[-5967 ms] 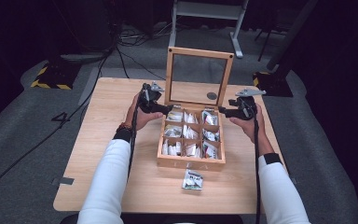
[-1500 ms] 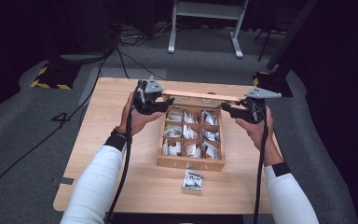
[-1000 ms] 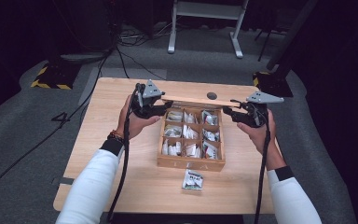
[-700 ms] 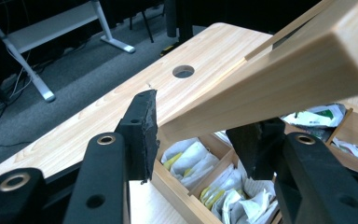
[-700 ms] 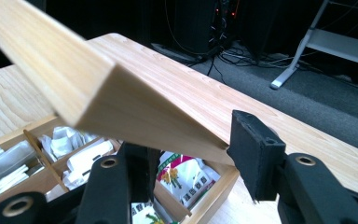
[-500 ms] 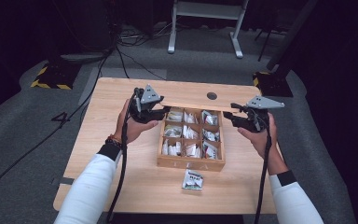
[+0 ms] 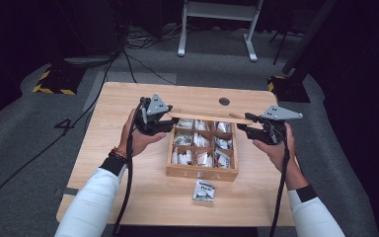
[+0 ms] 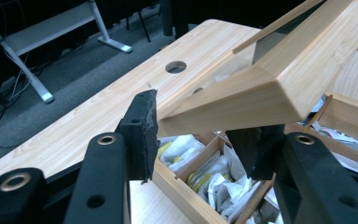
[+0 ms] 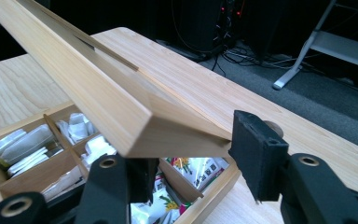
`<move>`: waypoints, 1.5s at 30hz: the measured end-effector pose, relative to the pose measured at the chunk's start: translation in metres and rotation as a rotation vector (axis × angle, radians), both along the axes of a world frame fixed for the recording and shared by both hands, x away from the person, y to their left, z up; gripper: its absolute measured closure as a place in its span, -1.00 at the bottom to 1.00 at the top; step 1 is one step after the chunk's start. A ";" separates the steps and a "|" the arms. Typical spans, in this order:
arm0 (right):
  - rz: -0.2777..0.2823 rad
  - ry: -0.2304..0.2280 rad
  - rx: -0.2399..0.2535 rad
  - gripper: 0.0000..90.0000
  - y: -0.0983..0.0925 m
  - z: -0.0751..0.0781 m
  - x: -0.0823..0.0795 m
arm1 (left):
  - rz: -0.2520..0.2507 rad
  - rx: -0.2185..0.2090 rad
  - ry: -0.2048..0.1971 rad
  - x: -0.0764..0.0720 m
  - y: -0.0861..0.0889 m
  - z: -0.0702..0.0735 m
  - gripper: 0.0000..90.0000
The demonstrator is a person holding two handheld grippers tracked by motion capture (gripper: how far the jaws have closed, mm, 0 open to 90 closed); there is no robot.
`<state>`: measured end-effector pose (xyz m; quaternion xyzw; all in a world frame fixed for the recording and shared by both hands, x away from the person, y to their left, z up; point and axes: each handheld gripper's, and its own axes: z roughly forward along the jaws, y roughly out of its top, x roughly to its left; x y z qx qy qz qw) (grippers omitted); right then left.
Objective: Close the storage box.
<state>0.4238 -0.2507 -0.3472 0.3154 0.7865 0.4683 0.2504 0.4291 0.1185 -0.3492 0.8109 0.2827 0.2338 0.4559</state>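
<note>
While the lid (image 7: 205, 116) hangs partway down over the box (image 7: 202, 170), each gripper supports one front corner of it, so that the closing of the box appears roughly half done. In the high view the left gripper (image 7: 170, 123) meets the lid's left end and the right gripper (image 7: 242, 129) its right end, with the lid's front edge a thin strip above the far row of compartments. In the left gripper view, the lid's corner (image 8: 279, 88) lies between the two jaws, one pad (image 8: 142, 133) against its side and the other beneath it; the jaws stand narrow, and the grip looks like a light clamp. In the right gripper view, the opposite corner (image 9: 168, 128) sits between the jaws, but one pad (image 9: 256, 156) stands just beside the wood rather than clearly pressing on it; whether this gripper clamps or merely cradles the lid cannot be told. The box rests on the table (image 7: 128, 197), its compartments filled with tea packets (image 7: 200, 140); one sachet (image 7: 203, 190) lies outside, on the table just in front of the box. What remains, by this reading, is to lower the lid the rest of the way onto the rim and let go; the loose sachet would be shut out unless it is put in first.
</note>
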 end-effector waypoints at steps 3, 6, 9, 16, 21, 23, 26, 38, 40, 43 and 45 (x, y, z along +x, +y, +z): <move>0.005 0.002 -0.009 0.13 0.000 -0.003 -0.003 | 0.001 0.005 0.000 -0.003 0.001 -0.002 0.16; 0.010 0.009 -0.006 0.11 0.000 -0.006 -0.005 | 0.001 0.007 0.008 -0.006 0.002 -0.004 0.14; 0.010 0.014 -0.012 0.08 0.000 -0.008 -0.007 | -0.001 0.017 0.005 -0.011 0.002 -0.007 0.14; 0.012 0.026 -0.031 0.04 0.000 -0.014 -0.013 | -0.009 0.030 0.005 -0.018 0.001 -0.011 0.12; 0.024 0.035 -0.048 -0.01 0.000 -0.017 -0.017 | -0.015 0.041 0.015 -0.022 0.002 -0.017 0.09; 0.038 0.046 -0.057 -0.03 0.000 -0.020 -0.019 | -0.021 0.041 0.023 -0.024 0.002 -0.021 0.07; 0.052 0.057 -0.064 -0.05 0.000 -0.024 -0.020 | -0.024 0.051 0.026 -0.027 0.002 -0.026 0.07; 0.080 0.109 -0.077 -0.23 -0.002 -0.036 -0.026 | -0.042 0.067 0.058 -0.033 0.003 -0.039 0.04; 0.086 0.119 -0.084 -0.24 -0.002 -0.038 -0.027 | -0.045 0.075 0.065 -0.034 0.003 -0.042 0.02; 0.098 0.134 -0.100 -0.26 -0.001 -0.042 -0.030 | -0.049 0.088 0.083 -0.035 0.003 -0.046 0.00; 0.102 0.148 -0.106 -0.27 -0.001 -0.045 -0.030 | -0.053 0.093 0.095 -0.035 0.002 -0.048 -0.01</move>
